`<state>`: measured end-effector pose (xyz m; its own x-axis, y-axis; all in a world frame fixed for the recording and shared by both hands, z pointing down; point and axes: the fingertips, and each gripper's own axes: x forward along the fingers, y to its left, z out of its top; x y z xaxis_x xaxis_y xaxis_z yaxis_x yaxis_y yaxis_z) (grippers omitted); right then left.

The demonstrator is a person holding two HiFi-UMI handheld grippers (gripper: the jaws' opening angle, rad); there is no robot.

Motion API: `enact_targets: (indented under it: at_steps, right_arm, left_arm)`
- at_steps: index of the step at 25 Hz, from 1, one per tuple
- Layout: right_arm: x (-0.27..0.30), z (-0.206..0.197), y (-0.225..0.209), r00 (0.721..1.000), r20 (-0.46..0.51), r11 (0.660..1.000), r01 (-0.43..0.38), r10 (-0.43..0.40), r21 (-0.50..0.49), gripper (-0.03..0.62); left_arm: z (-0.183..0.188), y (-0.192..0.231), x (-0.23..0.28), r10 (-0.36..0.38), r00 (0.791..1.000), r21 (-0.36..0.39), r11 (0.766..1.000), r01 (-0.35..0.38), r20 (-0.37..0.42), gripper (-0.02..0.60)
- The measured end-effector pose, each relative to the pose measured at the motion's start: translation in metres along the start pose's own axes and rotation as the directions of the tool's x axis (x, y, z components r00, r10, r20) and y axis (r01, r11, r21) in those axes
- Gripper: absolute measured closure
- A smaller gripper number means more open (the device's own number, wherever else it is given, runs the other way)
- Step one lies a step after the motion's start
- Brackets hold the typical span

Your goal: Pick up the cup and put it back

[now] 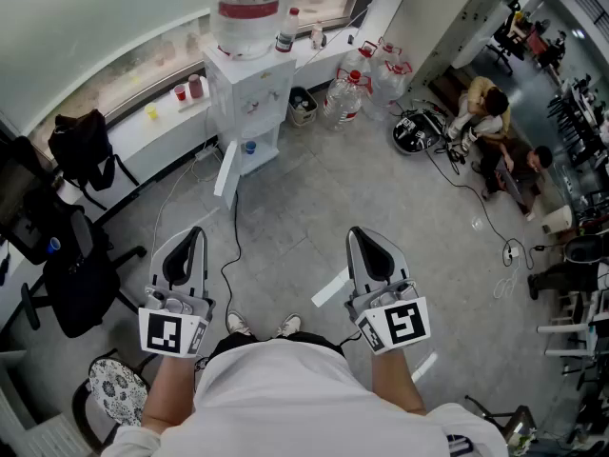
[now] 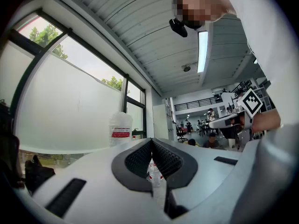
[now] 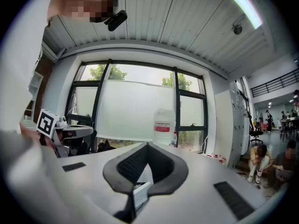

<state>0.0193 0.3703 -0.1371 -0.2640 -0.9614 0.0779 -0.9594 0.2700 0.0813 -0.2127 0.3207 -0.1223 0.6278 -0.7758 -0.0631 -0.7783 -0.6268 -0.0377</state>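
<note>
I judge nothing is done yet: my left tongs (image 1: 196, 235) and right tongs (image 1: 355, 235) are both pressed together on nothing, well apart from the red cup (image 1: 180, 91) on the window ledge (image 1: 143, 133) beside the water dispenser (image 1: 249, 98), so lifting and returning remain

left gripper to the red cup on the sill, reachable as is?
Probably not from here: the left gripper is shut and well short of the red cup on the sill by the water dispenser. The floor between looks passable.

Water dispenser (image 1: 249, 84), floor jugs (image 1: 344, 98), black chair (image 1: 71, 274)
</note>
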Motion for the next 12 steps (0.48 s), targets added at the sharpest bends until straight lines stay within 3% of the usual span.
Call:
enact_targets:
  at_steps: [8,12]
  right_arm:
    - [0.001,-0.002,-0.003,1.000,0.004,1.000,-0.010,0.010,0.011,0.574]
    - [-0.006,-0.007,-0.005,0.998,0.022,0.996,-0.054,0.052,0.068,0.574]
  left_arm:
    - [0.002,-0.002,0.005,-0.003,1.000,-0.016,1.000,0.003,0.004,0.558]
    - [0.000,-0.012,0.007,-0.004,1.000,-0.015,1.000,0.004,-0.001,0.558]
